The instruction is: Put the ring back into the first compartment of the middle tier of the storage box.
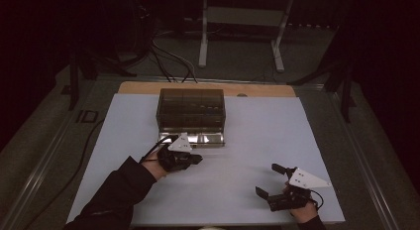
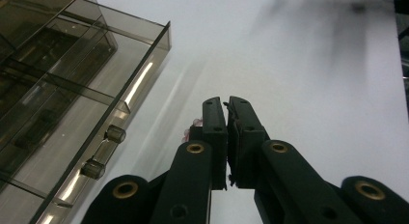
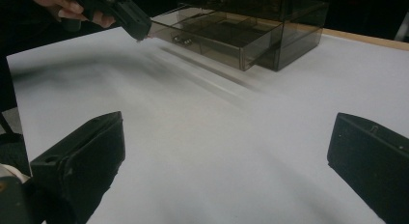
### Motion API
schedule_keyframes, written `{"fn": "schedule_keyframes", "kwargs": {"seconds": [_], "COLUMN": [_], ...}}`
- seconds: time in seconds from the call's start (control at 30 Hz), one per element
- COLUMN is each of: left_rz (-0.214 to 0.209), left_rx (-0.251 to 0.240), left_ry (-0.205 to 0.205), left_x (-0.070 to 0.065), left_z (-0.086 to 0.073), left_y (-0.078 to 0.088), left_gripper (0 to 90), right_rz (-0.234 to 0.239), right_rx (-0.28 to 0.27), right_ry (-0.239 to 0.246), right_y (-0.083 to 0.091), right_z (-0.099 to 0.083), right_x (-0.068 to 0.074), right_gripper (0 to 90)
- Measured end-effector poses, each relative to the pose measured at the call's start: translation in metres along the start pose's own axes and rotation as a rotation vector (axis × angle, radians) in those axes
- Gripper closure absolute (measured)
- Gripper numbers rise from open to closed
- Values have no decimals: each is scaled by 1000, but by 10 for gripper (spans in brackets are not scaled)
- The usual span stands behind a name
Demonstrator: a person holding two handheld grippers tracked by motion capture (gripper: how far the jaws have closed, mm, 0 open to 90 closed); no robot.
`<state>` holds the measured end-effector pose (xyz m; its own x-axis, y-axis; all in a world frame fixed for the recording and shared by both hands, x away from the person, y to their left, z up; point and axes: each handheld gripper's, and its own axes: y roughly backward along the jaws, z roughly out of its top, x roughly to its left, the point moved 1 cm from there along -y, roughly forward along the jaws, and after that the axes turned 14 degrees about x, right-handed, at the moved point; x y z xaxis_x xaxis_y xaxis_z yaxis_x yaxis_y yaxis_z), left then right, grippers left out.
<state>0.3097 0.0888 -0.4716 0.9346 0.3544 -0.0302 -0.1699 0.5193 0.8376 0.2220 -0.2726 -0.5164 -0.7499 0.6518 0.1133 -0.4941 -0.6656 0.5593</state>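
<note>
A smoky see-through drawer box [image 1: 190, 108] stands at the back middle of the white mat [image 1: 262, 136]. Its bottom drawer [image 1: 205, 139] is pulled out toward me. In the left gripper view the drawer [image 2: 72, 137] shows two small knobs [image 2: 115, 133] on its front. My left gripper [image 1: 198, 159] hovers just in front of the drawer, jaws shut [image 2: 226, 102]; a small pinkish bit beside one jaw is unclear. The right gripper view shows it [image 3: 137, 33] at the drawer's corner [image 3: 212, 35]. My right gripper [image 1: 267, 179] rests near the front right, open wide [image 3: 226, 122] over bare mat.
The mat lies on a wooden table whose edge [image 1: 208, 87] shows behind the box. Beyond the table are a white desk frame [image 1: 203, 36] and floor cables [image 1: 171, 59]. A cable [image 1: 86, 141] runs along the mat's left side.
</note>
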Motion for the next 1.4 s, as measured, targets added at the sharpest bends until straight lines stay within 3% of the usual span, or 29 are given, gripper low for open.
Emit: {"fn": "schedule_keyframes", "kwargs": {"seconds": [0.47,1.4], "left_rz": [15,79], "left_rx": [-13,-73], "left_ry": [4,76], "left_x": [3,27], "left_z": [2,5], "left_y": [17,54], "left_gripper": [889,889], "right_rz": [1,-2], "right_rx": [0,0], "right_ry": [-2,1], "right_y": [0,0], "right_z": [0,0], "right_x": [0,0], "right_gripper": [0,0]}}
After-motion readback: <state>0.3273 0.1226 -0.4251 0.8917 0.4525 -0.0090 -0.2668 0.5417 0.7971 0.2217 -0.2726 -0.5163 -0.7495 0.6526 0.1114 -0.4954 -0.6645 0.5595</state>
